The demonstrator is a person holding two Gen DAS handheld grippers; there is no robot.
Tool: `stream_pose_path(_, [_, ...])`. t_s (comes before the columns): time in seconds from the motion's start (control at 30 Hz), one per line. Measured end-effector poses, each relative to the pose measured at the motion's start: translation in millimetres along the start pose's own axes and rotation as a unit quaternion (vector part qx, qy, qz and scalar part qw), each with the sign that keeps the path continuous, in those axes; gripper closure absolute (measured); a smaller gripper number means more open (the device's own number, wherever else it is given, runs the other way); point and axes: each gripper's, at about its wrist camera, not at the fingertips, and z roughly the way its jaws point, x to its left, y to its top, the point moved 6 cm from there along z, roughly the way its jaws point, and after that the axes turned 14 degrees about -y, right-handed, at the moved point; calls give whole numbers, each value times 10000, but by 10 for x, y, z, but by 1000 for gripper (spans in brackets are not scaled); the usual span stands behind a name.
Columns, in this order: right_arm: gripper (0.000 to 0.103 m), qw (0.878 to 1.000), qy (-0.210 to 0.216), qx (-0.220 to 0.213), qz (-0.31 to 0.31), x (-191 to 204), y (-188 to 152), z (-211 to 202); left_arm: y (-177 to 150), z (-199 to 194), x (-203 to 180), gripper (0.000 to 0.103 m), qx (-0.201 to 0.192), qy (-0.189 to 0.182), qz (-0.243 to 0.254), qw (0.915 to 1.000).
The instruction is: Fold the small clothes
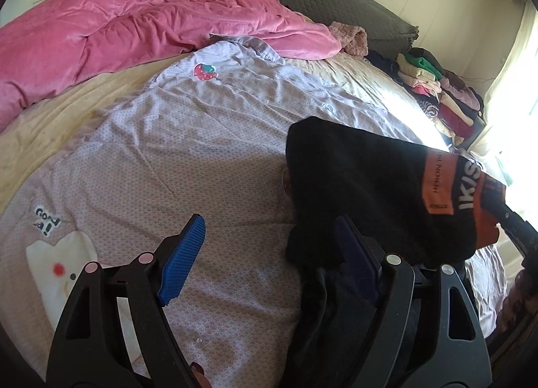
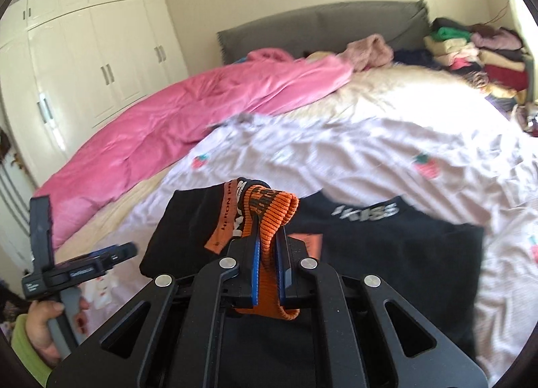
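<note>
Sweater [image 2: 386,253], black with orange trim, spread across the lilac strawberry-print quilt [image 2: 370,152] on the bed, and the right gripper [image 2: 269,253] is clenched on its orange ribbed cuff [image 2: 269,213], the knit bunched between the blue pads and lifted clear of the quilt, the sleeve trailing down to the body of the garment. White lettering shows on the chest further out. Over on the other side, the left gripper [image 1: 269,250] stands wide, nothing between its fingers; one blue pad [image 1: 181,260] is over bare quilt, the other sits right against the dark cloth of the raised sleeve [image 1: 370,186]. A hand [image 2: 43,327] in a green sleeve holds that left gripper's grey handle. Beyond, a pink duvet [image 1: 134,28] lies heaped along the far side, a grey headboard [image 2: 319,25] behind it, and a stack of folded clothes [image 2: 470,51] sits in the corner by the window.
</note>
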Motion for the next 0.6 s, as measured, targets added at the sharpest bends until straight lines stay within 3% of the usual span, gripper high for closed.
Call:
stream_pose_path(0.33, [96,9945,-956,163,399,-846,-113,69,-16,45,-134,31,134,6,213,9997])
stream_pose_path(0.6, [96,9906,-1196,364,562,-1081,-329,168,-15,152,-343,31,306,37,544,9980])
